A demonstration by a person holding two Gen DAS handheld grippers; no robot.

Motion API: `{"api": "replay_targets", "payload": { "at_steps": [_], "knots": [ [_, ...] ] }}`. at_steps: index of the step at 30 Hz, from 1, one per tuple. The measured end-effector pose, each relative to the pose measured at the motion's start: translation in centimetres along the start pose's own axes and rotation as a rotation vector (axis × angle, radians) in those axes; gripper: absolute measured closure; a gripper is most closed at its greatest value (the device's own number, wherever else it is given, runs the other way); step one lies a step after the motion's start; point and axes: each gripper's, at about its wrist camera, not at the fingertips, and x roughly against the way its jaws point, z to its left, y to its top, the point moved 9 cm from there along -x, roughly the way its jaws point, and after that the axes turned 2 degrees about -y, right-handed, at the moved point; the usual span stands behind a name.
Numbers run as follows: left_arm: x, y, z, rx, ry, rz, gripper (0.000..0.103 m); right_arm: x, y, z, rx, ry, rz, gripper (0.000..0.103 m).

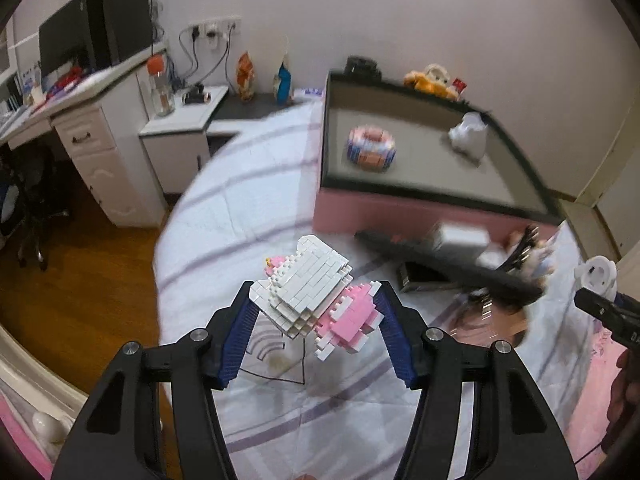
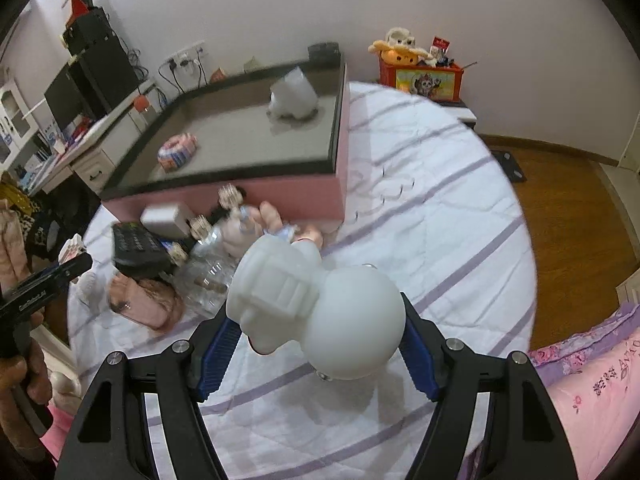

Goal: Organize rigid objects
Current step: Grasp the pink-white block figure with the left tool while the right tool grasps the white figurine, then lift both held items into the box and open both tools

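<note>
The right gripper point(image 2: 320, 320) clamps a white figure point(image 2: 316, 300) above the striped bedsheet point(image 2: 440, 216). Behind stands a pink tray point(image 2: 280, 196) holding a round block toy point(image 2: 178, 151)

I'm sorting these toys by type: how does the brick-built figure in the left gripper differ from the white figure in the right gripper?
The brick figure is built from many small stepped blocks; the white figure is smooth and moulded. The brick figure is white and pink; the white figure is plain white all over. The brick figure looks angular; the white figure has a rounded, ball-like part. Both are held off the bedsheet between gripper pads.
</note>
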Motion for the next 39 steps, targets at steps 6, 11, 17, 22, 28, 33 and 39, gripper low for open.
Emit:
{"api": "replay_targets", "payload": {
  "at_steps": [6, 11, 17, 22, 28, 33, 39],
  "knots": [
    [4.7, 5.6, -2.4, -0.049, -0.027, -0.124, 0.043, 4.1, 5.9, 1.6, 0.076, -0.008, -0.121, 0.029],
    [5.6, 9.8, -4.1, -0.066, -0.046, -0.186, 0.043, 6.5, 11.8, 4.2, 0.145, -0.005, -0.220, 0.029],
    [4.1, 14.0, -6.3, -0.081, -0.066, -0.236, 0.043, 5.0, 16.3, 6.5, 0.169, 0.009, -0.241, 0.029],
    [0.5, 15.9, -7.5, -0.082, -0.068, -0.222, 0.043, 0.8, 17.5, 6.9, 0.140, 0.014, -0.191, 0.029],
    [-5.4, 16.3, -8.0, -0.068, -0.065, -0.150, 0.043, -5.4, 16.9, 6.3, 0.123, 0.005, -0.089, 0.029],
    [-9.3, 15.9, -8.0, -0.059, -0.051, -0.088, 0.043, -9.8, 16.3, 5.8, 0.136, -0.023, -0.012, 0.029],
    [-11.2, 15.5, -7.8, -0.070, -0.012, -0.052, 0.024, -12.2, 16.3, 5.5, 0.164, -0.068, 0.019, 0.028]
  ]
}}
